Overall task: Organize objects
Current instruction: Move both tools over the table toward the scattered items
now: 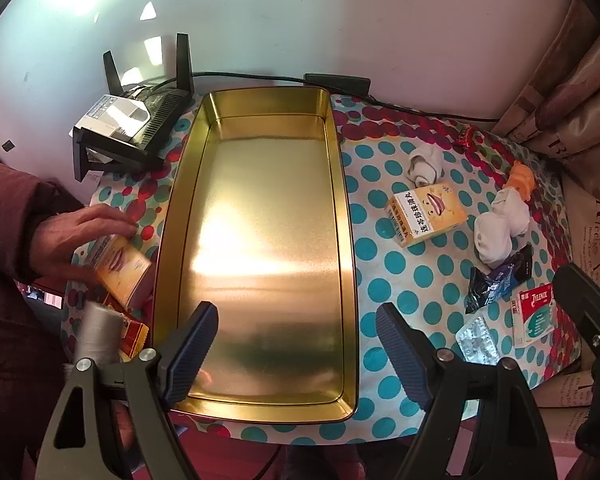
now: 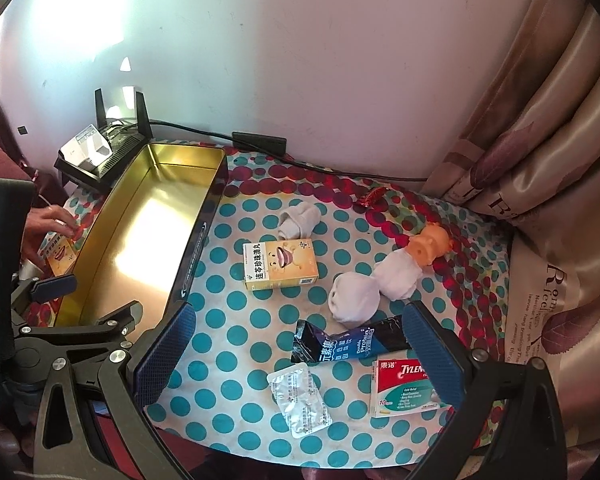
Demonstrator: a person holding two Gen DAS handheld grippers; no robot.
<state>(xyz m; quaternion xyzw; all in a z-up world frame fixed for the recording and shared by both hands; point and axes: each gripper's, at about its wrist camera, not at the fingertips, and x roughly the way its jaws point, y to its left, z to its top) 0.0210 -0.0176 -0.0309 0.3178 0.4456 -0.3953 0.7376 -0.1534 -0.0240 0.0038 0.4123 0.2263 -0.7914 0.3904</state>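
Hovering over the empty gold tin (image 1: 260,402) at the desk's left edge, the left tongs (image 1: 296,344) are held wide; the right tongs (image 2: 300,354), equally wide, are poised above the protein sachet (image 2: 348,346); closing is judged next.

A gold metal tray (image 1: 260,240), smooth and mirror-glossy, sits on a matt polka-dot cloth (image 2: 236,344). Right of the tray lie a cardboard medicine box (image 2: 281,264), soft white rolled socks (image 2: 354,296), a shiny foil blister pack (image 2: 300,404) and a glossy plastic sachet (image 2: 340,346). The grippers' finger pads (image 1: 192,350) are ribbed blue rubber on matt black plastic.
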